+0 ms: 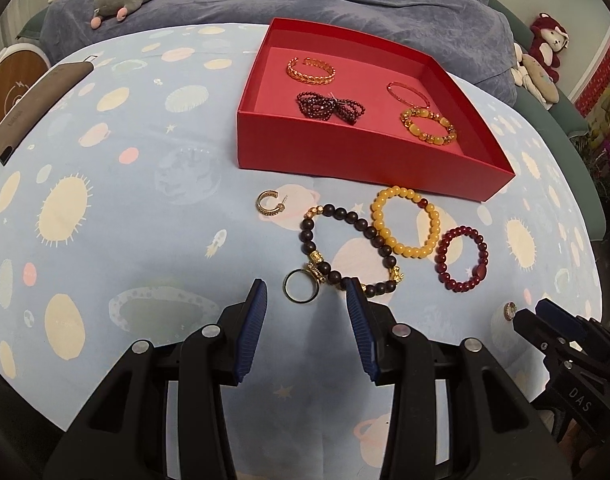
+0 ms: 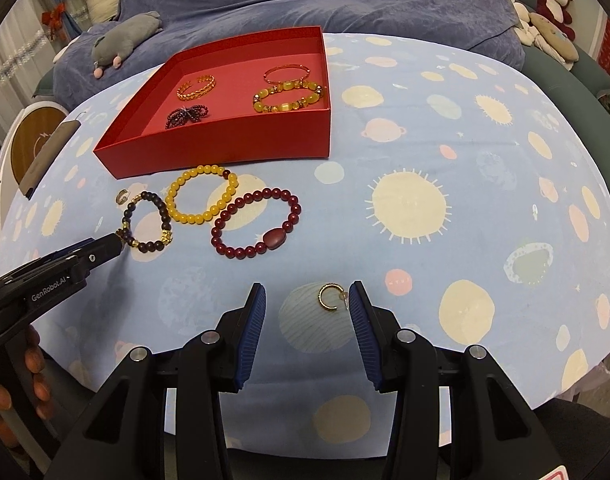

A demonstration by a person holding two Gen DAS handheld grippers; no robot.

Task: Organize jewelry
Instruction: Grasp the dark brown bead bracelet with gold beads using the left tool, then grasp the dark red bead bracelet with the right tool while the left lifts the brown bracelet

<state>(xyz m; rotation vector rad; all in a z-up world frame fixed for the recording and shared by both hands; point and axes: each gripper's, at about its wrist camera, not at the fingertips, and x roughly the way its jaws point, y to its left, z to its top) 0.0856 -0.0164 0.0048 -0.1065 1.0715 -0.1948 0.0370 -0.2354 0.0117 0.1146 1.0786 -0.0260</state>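
The left gripper (image 1: 306, 304) is hovering low over the cloth with its jaws spread, a gold ring (image 1: 301, 286) lying between its fingertips and touching the dark bead bracelet (image 1: 347, 246) just beyond. The right gripper (image 2: 307, 304) is likewise spread, framing a gold hoop earring (image 2: 332, 296) that is sitting close to its right finger. Both seem to be lining up pick-ups; next, each needs to drop lower and close squarely on its small piece. Farther out, the yellow bracelet (image 1: 405, 220), the red bracelet (image 1: 461, 258) and another hoop earring (image 1: 269, 202) are waiting on the table (image 1: 145, 208) near the red box (image 1: 369, 164), which is already holding four pieces.
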